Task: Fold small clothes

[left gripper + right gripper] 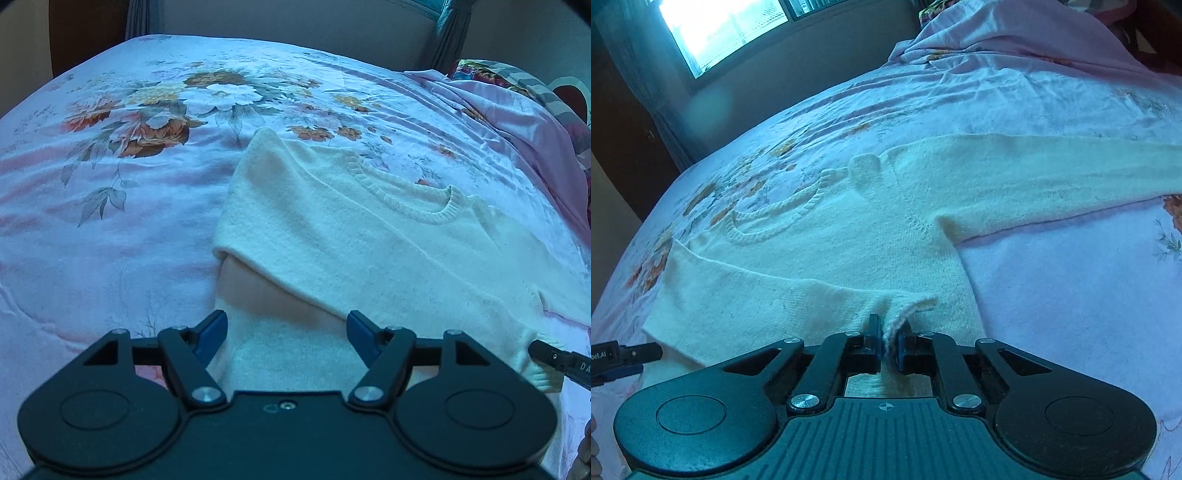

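Sweater (pixel 332 236), a small cream knit one, lay flat on the bed's floral sheet (pixel 110 192), chest up, with its ribbed round collar (pixel 417 206) toward the far side. In the left wrist view one sleeve (pixel 258 192) lay doubled over the body, its fold forming a soft rounded edge, probably to narrow the garment into a tidy rectangle. The other sleeve (pixel 1052 177) stretched straight out across the sheet, not yet folded.

The right gripper (pixel 886 343) was pinched nearly closed on a ribbed edge of the knit (pixel 912 306), which looked like a cuff or hem raised into a small peak between the fingers; which of the two it was could not be told. That narrow hold suited thin, limp fabric, since a pinch on the firmer ribbing would let the cloth be carried without slipping. The left gripper (pixel 288 332) hovered over the near part of the sweater with its jaws wide and nothing between them, likely ready to pin or take a second edge.

The yarn looked fuzzy and fine-gauged, with tighter ribbing at the collar. The sheet was smooth, pale pink cotton printed with orange and white blossoms, and rumpled bedding (pixel 1015 40) was bunched toward the head of the bed.
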